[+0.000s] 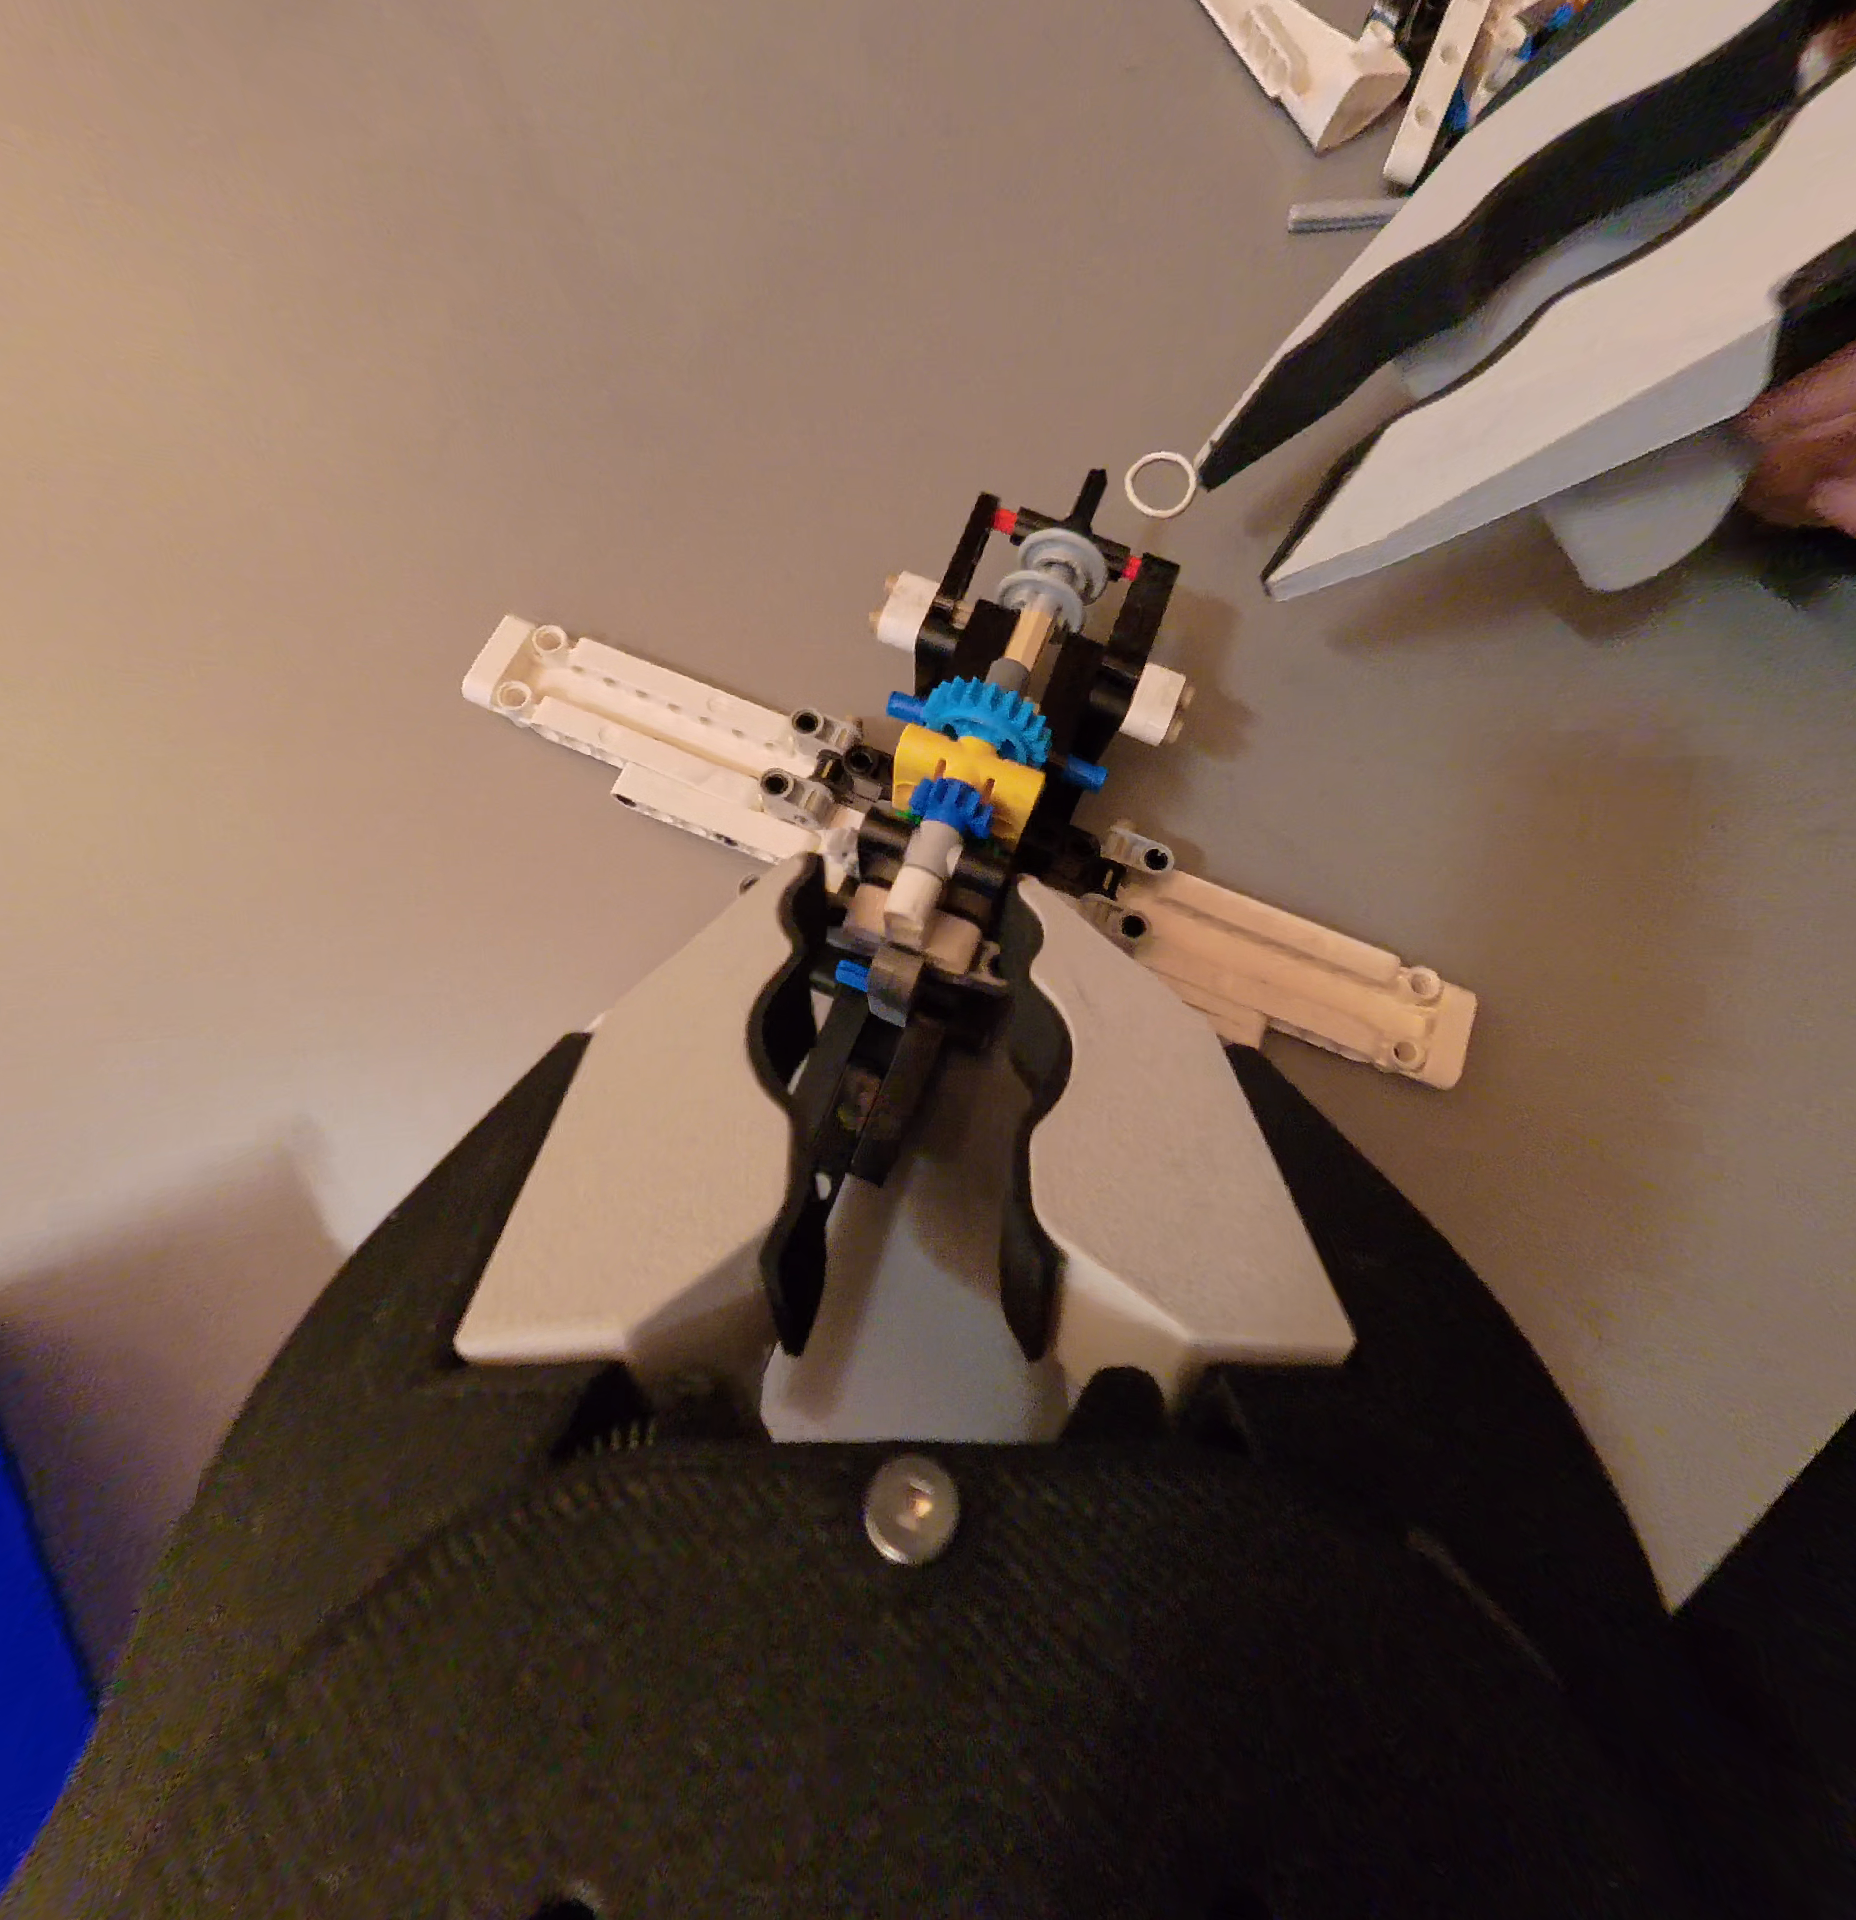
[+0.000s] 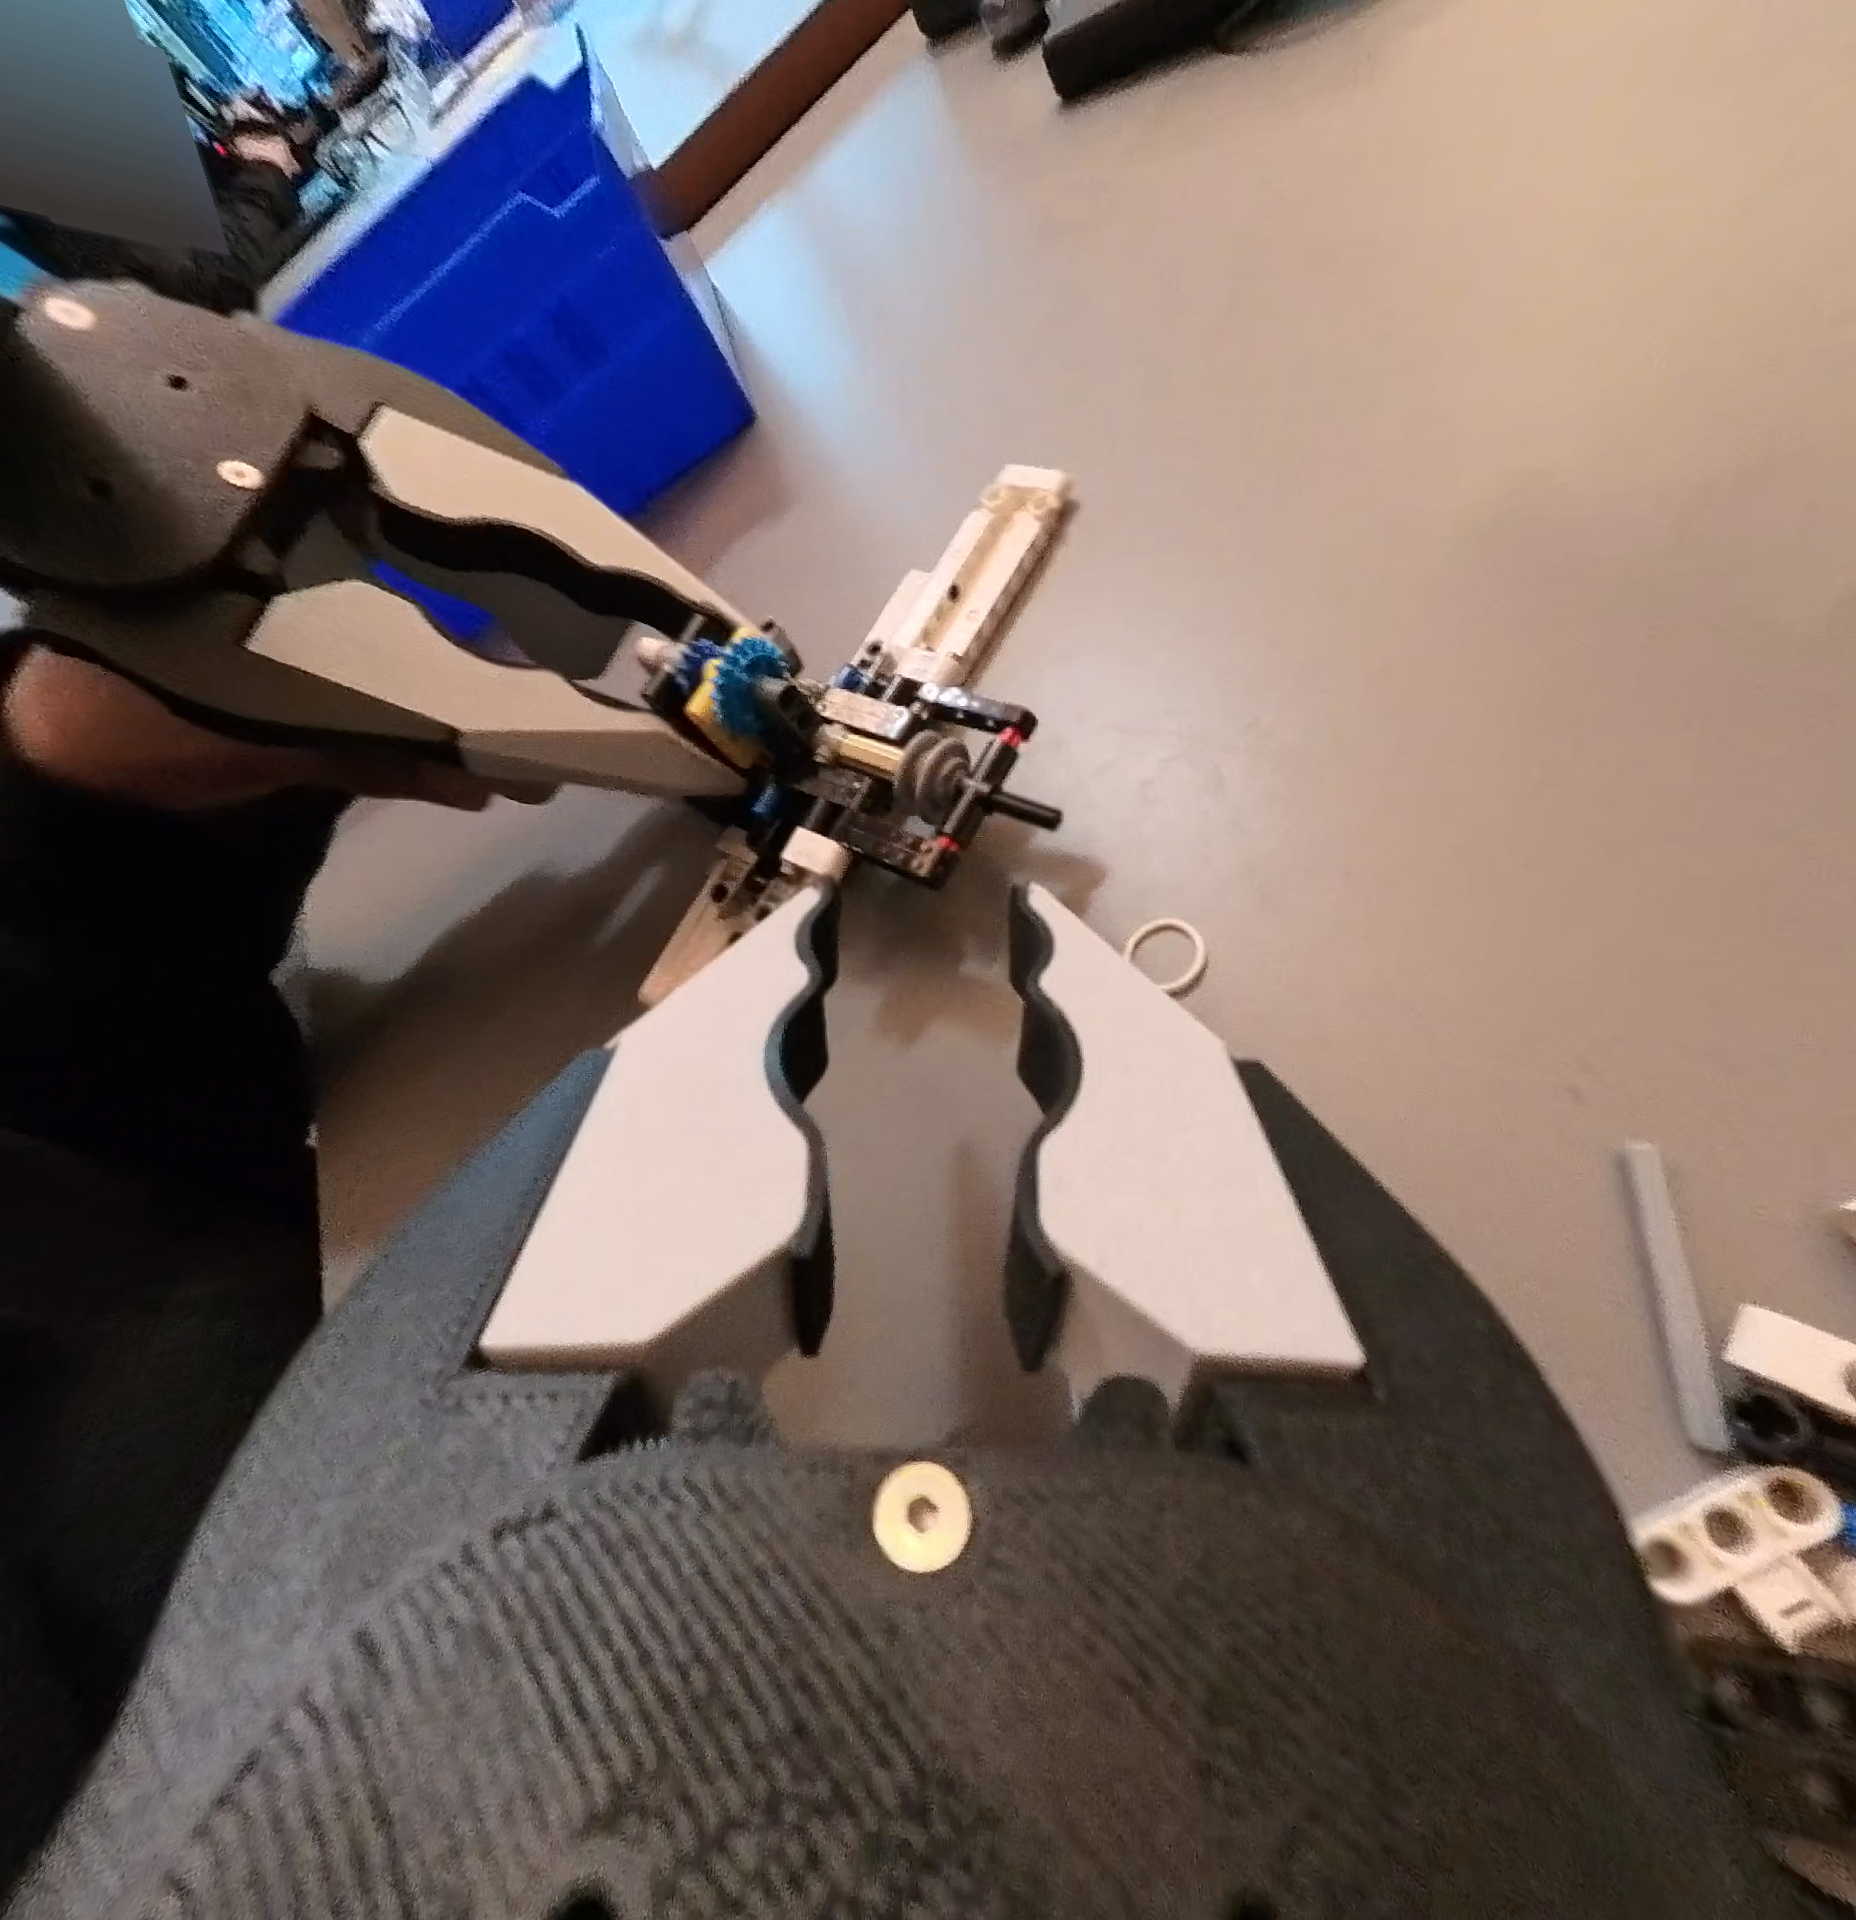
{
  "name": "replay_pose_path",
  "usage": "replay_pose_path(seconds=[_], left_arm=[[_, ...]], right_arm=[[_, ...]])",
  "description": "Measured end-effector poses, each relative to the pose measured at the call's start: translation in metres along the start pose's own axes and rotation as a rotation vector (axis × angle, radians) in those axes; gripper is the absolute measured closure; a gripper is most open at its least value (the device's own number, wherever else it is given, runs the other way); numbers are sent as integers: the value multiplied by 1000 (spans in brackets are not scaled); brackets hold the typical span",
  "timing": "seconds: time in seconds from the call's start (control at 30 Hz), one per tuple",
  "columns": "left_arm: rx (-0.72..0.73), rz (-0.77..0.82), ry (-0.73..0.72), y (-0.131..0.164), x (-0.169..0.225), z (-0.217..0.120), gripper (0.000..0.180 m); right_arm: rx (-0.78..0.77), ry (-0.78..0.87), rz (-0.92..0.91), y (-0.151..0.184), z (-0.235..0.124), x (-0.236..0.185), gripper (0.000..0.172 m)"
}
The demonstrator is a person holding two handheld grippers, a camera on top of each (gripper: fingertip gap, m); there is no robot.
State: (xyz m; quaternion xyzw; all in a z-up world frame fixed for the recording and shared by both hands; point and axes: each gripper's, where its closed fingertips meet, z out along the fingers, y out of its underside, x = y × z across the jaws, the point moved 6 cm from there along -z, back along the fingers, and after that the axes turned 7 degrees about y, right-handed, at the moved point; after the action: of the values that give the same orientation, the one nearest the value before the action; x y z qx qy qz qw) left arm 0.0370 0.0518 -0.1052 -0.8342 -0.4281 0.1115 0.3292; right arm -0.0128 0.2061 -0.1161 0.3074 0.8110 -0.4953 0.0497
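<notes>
Grey table holds a toy model steady in the left tongs, pinched at its 6 o'clock end, while the right tongs gape bare by a white ring at 1 o'clock.

Grey table bears brick model, white ring, perhaps loose bricks.

A smooth, matte grey tabletop fills most of both views under warm, soft light. Beyond its dark brown far edge stands a bright blue plastic bin, with a blurred, cool-lit room behind.
</notes>
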Motion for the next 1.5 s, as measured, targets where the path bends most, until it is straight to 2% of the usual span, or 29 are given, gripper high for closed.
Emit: replay_pose_path(seconds=[0.1,0.23,0.33,0.47,0.53,0.6,0.63,0.77,0.83,0.97,1.0,1.07,1.13,1.17,1.27,1.5], left_arm=[[54,-31,0,-2,-3,-13,138],[133,-51,76,-13,-3,-22,122],[145,1,112,-26,4,-20,105],[117,109,151,-45,11,-7,99],[84,146,158,-54,3,0,105],[73,180,155,-66,-16,4,121],[56,168,182,-71,-26,7,124],[-121,35,549,-84,-37,33,126],[-247,-31,718,-82,-35,47,127],[-427,-110,938,-69,-30,60,131],[-437,-122,981,-67,-29,60,139],[-435,-133,1020,-65,-29,58,156],[-405,-147,1027,-65,-31,53,162],[-376,-153,1005,-66,-34,50,175],[-276,-183,1001,-73,-37,32,175],[-22,-177,958,-89,-22,-21,176]], right_arm=[[-47,-10,-17,0,6,-2,136],[-62,-50,-9,-4,13,-1,132],[-39,-55,32,-13,8,10,129],[-66,-96,75,-12,8,12,128],[-70,-83,56,-8,9,10,130],[-70,-79,43,-5,11,6,133],[-69,-87,45,-4,11,4,134],[-102,-107,45,1,16,-3,137],[-122,-100,39,3,19,-4,137],[-127,-143,72,1,22,-5,144],[-129,-149,83,1,22,-4,145],[-127,-160,96,0,23,-2,152],[-114,-209,117,-2,22,-5,156],[-104,-231,126,-3,22,-7,158],[-18,-266,143,-12,17,-11,162],[239,-311,49,-36,-9,-25,165]])
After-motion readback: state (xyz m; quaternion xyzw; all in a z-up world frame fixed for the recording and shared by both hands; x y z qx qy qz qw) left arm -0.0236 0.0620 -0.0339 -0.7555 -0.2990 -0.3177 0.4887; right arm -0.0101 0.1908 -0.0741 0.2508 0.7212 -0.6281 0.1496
